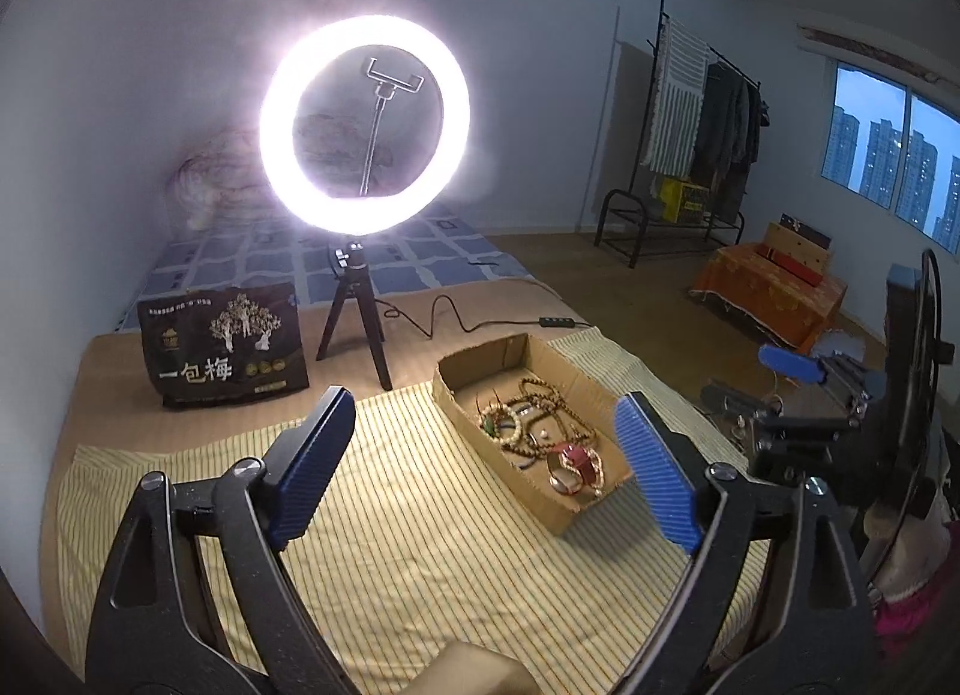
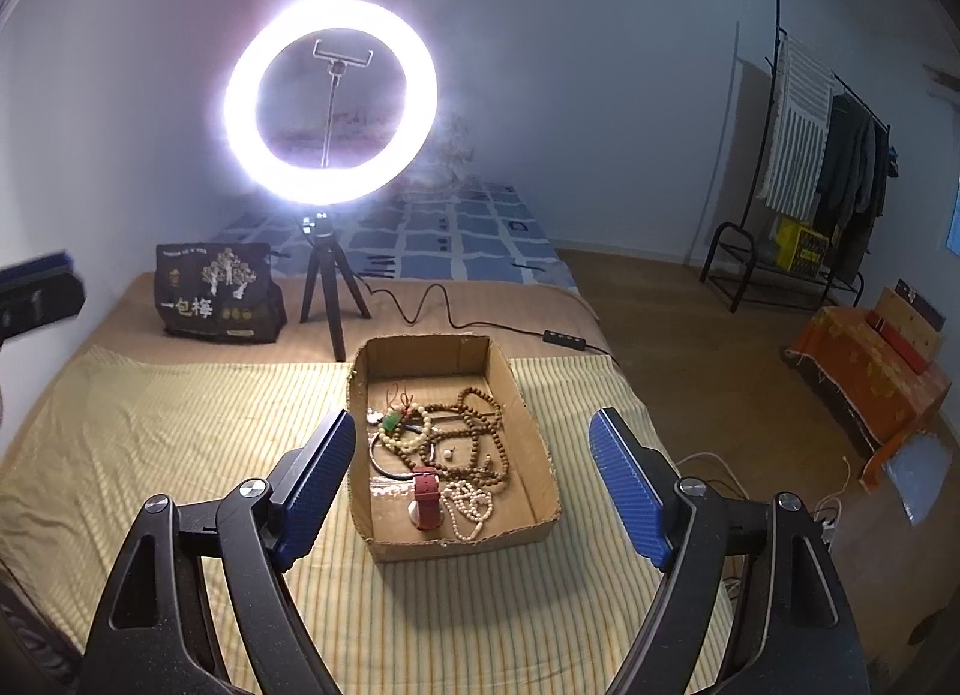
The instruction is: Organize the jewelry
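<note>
A shallow cardboard box (image 2: 456, 545) lies on a yellow striped cloth and holds a tangle of jewelry. Inside are a long brown bead necklace (image 2: 480, 425), a red-strapped watch (image 2: 426, 494), a white bead strand (image 2: 471, 506), a cream bead bracelet with a green stone (image 2: 408, 431) and a thin metal bangle (image 2: 384, 464). My right gripper (image 2: 473, 416) hangs above the box's near end, open and empty. My left gripper (image 1: 483, 401) is open and empty too, with the box (image 1: 462, 413) and the watch (image 1: 579, 461) ahead to its right. Each gripper shows at the edge of the other's view.
A lit ring light on a small tripod (image 2: 330, 101) stands behind the box, its cable and switch (image 2: 564, 338) trailing right. A dark printed bag (image 2: 216, 293) stands at the back left. Beyond the bed edge are wooden floor, a clothes rack (image 2: 828, 167) and an orange-draped low table (image 2: 870, 371).
</note>
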A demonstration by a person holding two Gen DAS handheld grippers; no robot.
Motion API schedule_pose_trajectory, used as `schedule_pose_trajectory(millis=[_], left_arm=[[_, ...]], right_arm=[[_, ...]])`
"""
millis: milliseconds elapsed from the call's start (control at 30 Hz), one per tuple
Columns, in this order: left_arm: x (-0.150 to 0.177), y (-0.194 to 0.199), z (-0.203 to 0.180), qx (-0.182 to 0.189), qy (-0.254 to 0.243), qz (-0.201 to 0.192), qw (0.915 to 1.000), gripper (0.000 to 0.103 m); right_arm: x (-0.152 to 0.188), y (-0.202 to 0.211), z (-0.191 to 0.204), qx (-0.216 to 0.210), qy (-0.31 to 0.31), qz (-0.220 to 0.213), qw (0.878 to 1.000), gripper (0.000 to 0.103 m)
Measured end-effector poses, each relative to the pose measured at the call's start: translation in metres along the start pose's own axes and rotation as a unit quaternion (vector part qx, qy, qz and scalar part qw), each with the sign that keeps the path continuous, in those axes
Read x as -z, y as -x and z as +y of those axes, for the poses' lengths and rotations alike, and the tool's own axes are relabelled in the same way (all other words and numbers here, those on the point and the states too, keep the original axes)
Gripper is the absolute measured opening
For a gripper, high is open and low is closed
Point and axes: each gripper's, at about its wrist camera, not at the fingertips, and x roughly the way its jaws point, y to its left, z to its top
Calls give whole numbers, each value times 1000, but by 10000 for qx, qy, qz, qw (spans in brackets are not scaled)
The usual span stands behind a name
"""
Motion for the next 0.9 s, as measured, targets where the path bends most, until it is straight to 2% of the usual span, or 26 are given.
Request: schedule_pose_trajectory(millis=[100, 200, 400, 900], left_arm=[[7, 6, -4, -58, -119, -35, 9999, 93], [13, 11, -10, -139, -263, -41, 9995, 101], [20, 17, -16, -301, -372, -48, 9988, 101], [26, 15, -24, -333, -505, -19, 9982, 102]], right_arm=[[0, 5, 0, -10, -56, -72, 10000, 81], [1, 8, 2, 11, -53, -147, 9999, 81], [5, 10, 2, 51, -113, -159, 9998, 81], [7, 9, 0, 152, -176, -124, 9997, 82]])
